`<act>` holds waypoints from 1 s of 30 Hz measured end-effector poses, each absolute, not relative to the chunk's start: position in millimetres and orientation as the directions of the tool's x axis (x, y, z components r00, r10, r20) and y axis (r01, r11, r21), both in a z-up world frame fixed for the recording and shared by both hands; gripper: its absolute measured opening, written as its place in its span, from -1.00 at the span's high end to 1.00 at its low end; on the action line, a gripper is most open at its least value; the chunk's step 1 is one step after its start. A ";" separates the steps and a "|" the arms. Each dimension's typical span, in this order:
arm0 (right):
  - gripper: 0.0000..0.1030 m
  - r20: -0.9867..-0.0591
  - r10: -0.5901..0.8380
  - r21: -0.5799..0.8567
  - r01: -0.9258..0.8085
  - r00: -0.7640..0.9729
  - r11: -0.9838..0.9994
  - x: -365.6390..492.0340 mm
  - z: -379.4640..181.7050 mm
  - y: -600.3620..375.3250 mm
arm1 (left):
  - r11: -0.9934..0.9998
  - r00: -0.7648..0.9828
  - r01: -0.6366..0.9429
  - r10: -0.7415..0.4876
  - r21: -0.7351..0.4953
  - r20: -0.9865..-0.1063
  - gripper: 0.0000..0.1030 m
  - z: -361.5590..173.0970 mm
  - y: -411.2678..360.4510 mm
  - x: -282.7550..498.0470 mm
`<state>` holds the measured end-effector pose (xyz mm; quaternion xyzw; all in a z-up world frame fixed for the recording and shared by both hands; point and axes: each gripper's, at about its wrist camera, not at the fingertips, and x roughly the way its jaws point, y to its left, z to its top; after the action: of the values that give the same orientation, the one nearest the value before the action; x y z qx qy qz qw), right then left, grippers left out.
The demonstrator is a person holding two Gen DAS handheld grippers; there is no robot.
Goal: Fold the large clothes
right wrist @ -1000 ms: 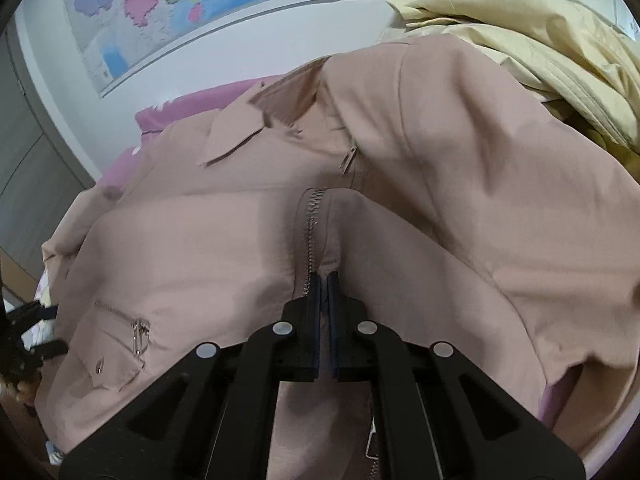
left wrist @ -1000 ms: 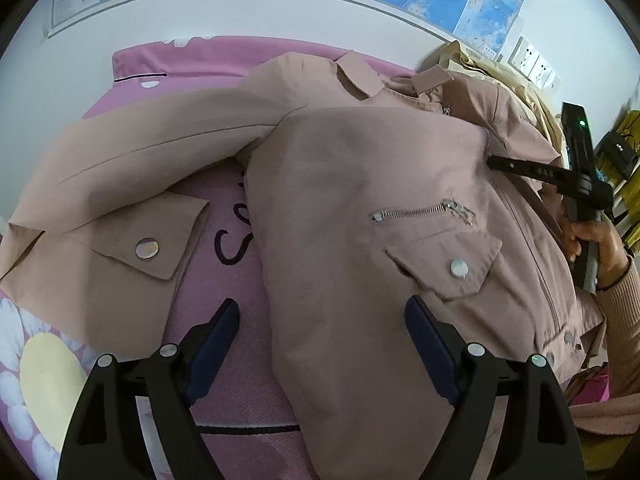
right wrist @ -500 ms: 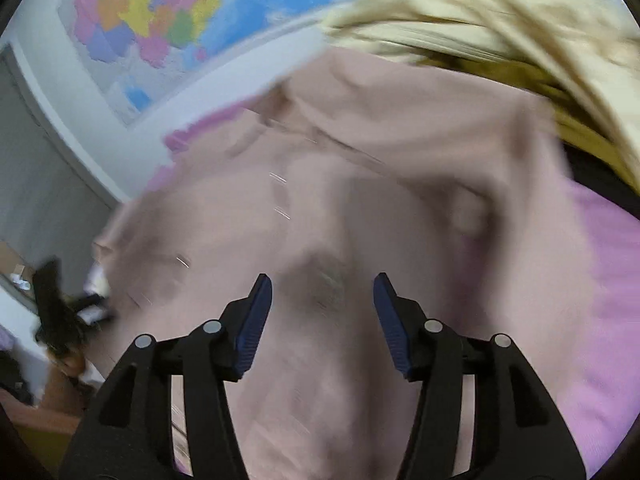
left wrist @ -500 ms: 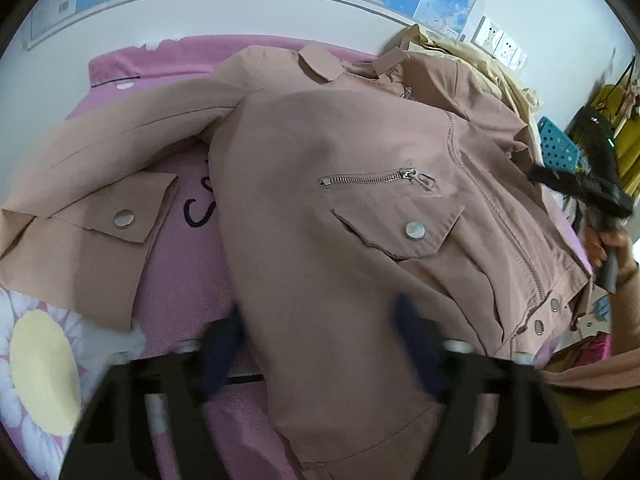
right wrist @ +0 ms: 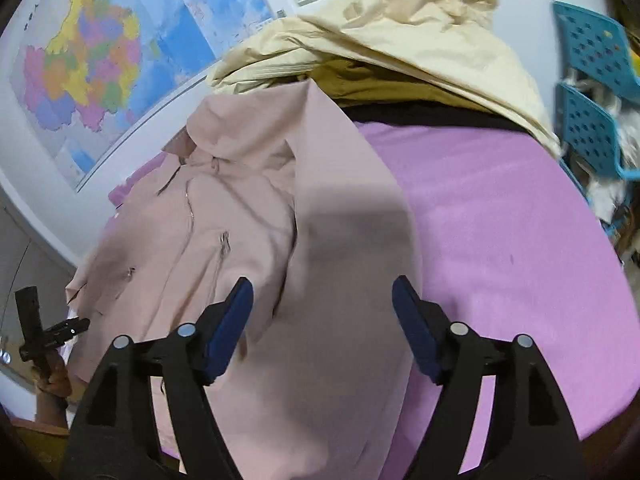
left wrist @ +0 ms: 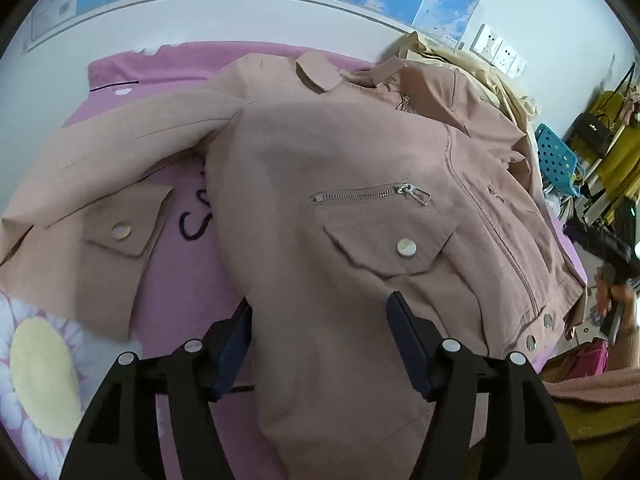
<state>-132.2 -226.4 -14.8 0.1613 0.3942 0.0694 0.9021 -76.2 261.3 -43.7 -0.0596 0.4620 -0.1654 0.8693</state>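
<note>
I've got the jacket [left wrist: 340, 208] lying front-up on the pink bed [right wrist: 500, 220], sleeves out for folding, w/ left gripper [left wrist: 320, 344] and right gripper [right wrist: 322, 316] both opening (nothing pinched), poised over hem and sleeve.

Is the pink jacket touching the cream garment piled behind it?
Touching. In the right wrist view, the pink jacket shoulder lies against the cream garment, no gap between.

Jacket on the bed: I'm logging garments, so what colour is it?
The jacket is a plain dusty pink with silver zips and snaps, clearest in the left wrist view.
</note>
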 end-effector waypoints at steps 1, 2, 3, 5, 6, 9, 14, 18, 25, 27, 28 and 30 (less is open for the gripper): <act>-0.53 -0.682 0.239 0.347 0.018 0.691 0.938 -145.0 -21.1 -223.1 | 0.939 0.508 0.232 -0.339 -0.253 -0.792 -0.27 -45.6 259.5 -72.3; -0.63 -0.680 0.244 0.357 0.021 0.692 0.934 -150.9 -26.4 -219.7 | 0.941 0.499 0.228 -0.333 -0.250 -0.800 -0.29 -47.9 258.5 -68.2; -0.67 -0.682 0.248 0.360 0.020 0.688 0.933 -153.3 -30.3 -215.1 | 0.943 0.492 0.222 -0.328 -0.248 -0.806 -0.31 -49.6 257.8 -65.6; -0.76 -0.684 0.250 0.350 0.008 0.685 0.937 -167.6 -40.0 -206.2 | 0.944 0.489 0.234 -0.321 -0.232 -0.811 -0.37 -49.2 253.4 -61.6; -0.78 -0.679 0.263 0.352 -0.010 0.685 0.936 -170.9 -43.3 -201.4 | 0.946 0.486 0.239 -0.313 -0.220 -0.816 -0.38 -49.9 251.6 -60.3; -0.79 -0.663 0.251 0.331 -0.025 0.705 0.943 -178.7 -47.0 -188.7 | 0.952 0.484 0.249 -0.282 -0.178 -0.828 -0.43 -51.1 245.4 -57.1; -0.63 -0.638 0.263 0.368 -0.013 0.723 0.930 -184.1 -50.2 -192.5 | 0.960 0.482 0.229 -0.257 -0.163 -0.838 -0.43 -51.5 242.7 -55.1; -0.66 -0.612 0.274 0.378 -0.030 0.742 0.925 -191.7 -48.1 -193.6 | 0.961 0.479 0.218 -0.258 -0.171 -0.839 -0.43 -51.2 244.9 -54.7; -0.69 -0.599 0.283 0.377 -0.048 0.749 0.925 -203.6 -48.3 -195.2 | 0.973 0.487 0.194 -0.206 -0.125 -0.849 -0.43 -47.2 243.5 -63.0; -0.69 -0.590 0.296 0.385 -0.060 0.751 0.921 -206.2 -47.7 -195.9 | 0.975 0.491 0.186 -0.198 -0.120 -0.849 -0.43 -46.7 244.4 -65.5; -0.69 -0.589 0.295 0.386 -0.059 0.752 0.921 -207.2 -47.8 -196.0 | 0.977 0.493 0.178 -0.188 -0.113 -0.849 -0.43 -46.3 245.0 -66.7; -0.69 -0.589 0.298 0.383 -0.065 0.751 0.921 -208.3 -48.0 -195.7 | 0.981 0.497 0.164 -0.175 -0.107 -0.850 -0.43 -45.3 247.2 -67.2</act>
<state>-208.3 -195.7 -48.0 0.1720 0.3387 0.0984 0.9198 -67.2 247.2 -45.3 -0.0059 0.4918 -0.0979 0.8652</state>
